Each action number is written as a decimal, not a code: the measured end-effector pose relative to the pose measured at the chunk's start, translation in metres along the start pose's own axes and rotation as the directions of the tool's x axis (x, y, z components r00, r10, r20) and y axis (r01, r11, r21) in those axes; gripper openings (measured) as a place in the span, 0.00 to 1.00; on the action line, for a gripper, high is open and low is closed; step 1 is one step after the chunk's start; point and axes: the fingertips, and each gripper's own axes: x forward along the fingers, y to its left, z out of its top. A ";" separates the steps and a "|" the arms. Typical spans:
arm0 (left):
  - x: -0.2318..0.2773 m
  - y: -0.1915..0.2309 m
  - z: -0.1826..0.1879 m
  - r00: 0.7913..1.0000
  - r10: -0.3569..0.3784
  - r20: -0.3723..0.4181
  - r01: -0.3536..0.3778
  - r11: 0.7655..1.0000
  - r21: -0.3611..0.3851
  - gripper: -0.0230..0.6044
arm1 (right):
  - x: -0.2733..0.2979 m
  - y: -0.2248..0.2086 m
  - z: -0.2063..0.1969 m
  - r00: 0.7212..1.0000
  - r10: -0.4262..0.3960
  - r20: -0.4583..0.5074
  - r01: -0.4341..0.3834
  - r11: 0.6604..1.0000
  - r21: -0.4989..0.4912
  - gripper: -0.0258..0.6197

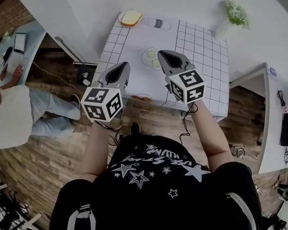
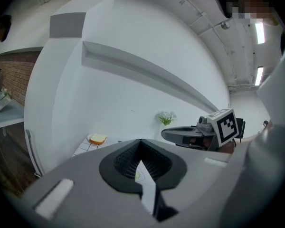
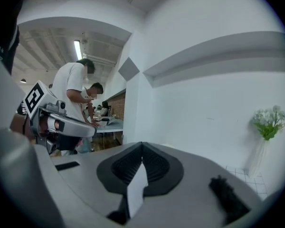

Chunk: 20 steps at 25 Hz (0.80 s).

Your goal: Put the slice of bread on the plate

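Note:
A slice of bread (image 1: 131,17) lies on a small white plate (image 1: 122,14) at the far left corner of the table's white grid cloth (image 1: 201,56); in the left gripper view the bread (image 2: 98,138) shows far ahead to the left. Both grippers hang side by side over the near part of the table, far from the bread. My left gripper (image 1: 122,67) (image 2: 141,144) is shut with nothing in it. My right gripper (image 1: 162,55) (image 3: 142,146) is shut and empty as well.
A vase of pale flowers (image 1: 234,14) stands at the table's far right. Pictures of a bottle (image 1: 156,23) and fried eggs (image 1: 152,57) mark the cloth. A seated person (image 1: 14,116) and a desk (image 1: 26,42) are at the left, a white counter (image 1: 269,123) at the right.

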 end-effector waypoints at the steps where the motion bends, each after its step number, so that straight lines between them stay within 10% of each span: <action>1: -0.002 -0.005 -0.001 1.000 0.006 0.000 -0.006 1.000 0.003 0.05 | -0.005 0.001 -0.002 1.000 0.005 0.002 -0.005 1.000 0.003 0.06; 20: -0.050 -0.125 -0.026 0.998 0.043 0.041 -0.045 0.998 0.046 0.05 | -0.142 0.020 -0.016 0.997 0.042 0.070 -0.041 0.999 -0.012 0.06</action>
